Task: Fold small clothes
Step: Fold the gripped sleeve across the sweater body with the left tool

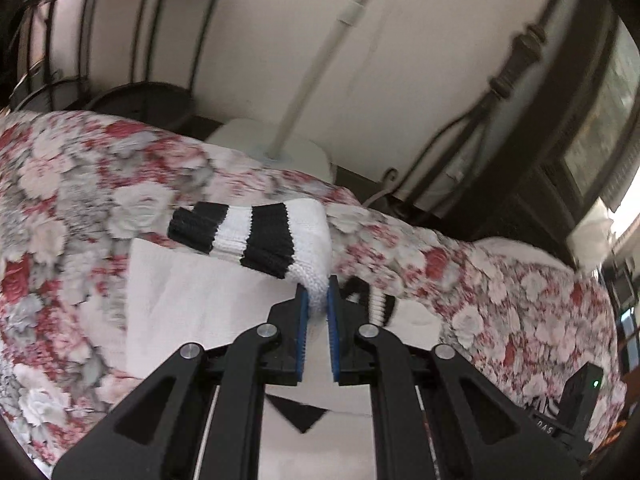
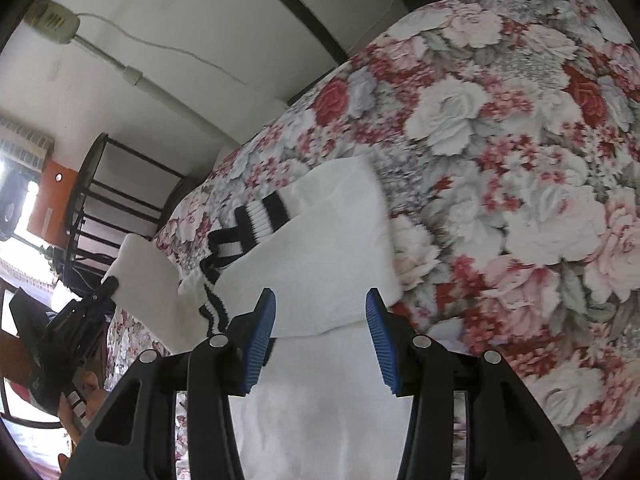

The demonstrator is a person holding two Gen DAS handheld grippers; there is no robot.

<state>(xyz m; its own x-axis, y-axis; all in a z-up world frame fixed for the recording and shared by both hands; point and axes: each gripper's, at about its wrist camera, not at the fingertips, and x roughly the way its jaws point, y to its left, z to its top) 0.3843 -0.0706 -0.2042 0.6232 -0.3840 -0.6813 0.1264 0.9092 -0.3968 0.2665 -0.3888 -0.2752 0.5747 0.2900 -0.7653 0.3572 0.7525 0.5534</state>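
Socks on the bed, floral bedspread (image 1: 500,280) under everything: printed roses in red, pink and grey, cloth slightly rumpled.

Left side first. I have the left gripper (image 1: 317,306) closed on the white ribbed end of a striped sock (image 1: 256,236); the blue ridged pads pinch the knit between them. The sock is a thick rib weave, white with two broad black bands, and it trails away from my jaws to the left, lifted off the bed. Under it lies a flat white cloth (image 1: 192,296), fine-textured, rectangular. In the right wrist view the same gripper shows at far left, gripping white fabric.

Right side. The right gripper (image 2: 321,320) stands with its jaws partly apart, nothing pressed between the pads; it hovers over a white sock (image 2: 320,256) lying flat on the bedspread, its black-striped cuff (image 2: 248,224) pointing left. More white cloth lies directly below my jaws. Behind, a plain white wall and a black metal rack (image 2: 116,200).
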